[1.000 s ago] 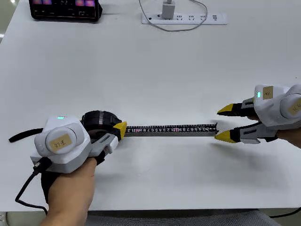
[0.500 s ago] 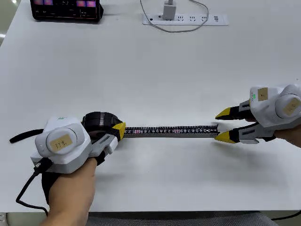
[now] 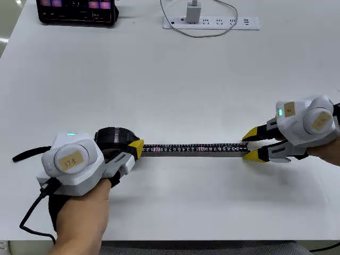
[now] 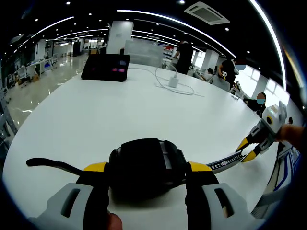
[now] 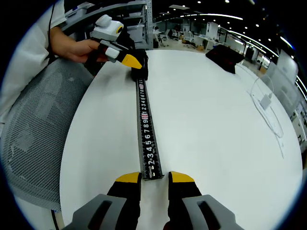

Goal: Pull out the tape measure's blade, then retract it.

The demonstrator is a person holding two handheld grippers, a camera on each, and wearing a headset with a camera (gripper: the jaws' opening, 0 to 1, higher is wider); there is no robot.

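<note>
Left gripper (image 4: 147, 166) clamping tape measure (image 4: 146, 155), right gripper (image 5: 154, 177) straddling blade (image 5: 145, 120) tip

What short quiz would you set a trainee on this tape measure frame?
1. True or false: the blade lies pulled out along the table.
2. What is the left claw clamped on? A) the case B) a cup C) nothing
3. Fill in: the blade's tip lies ___ the jaws of the right claw.

Key: 1 true; 2 A; 3 between.
</note>
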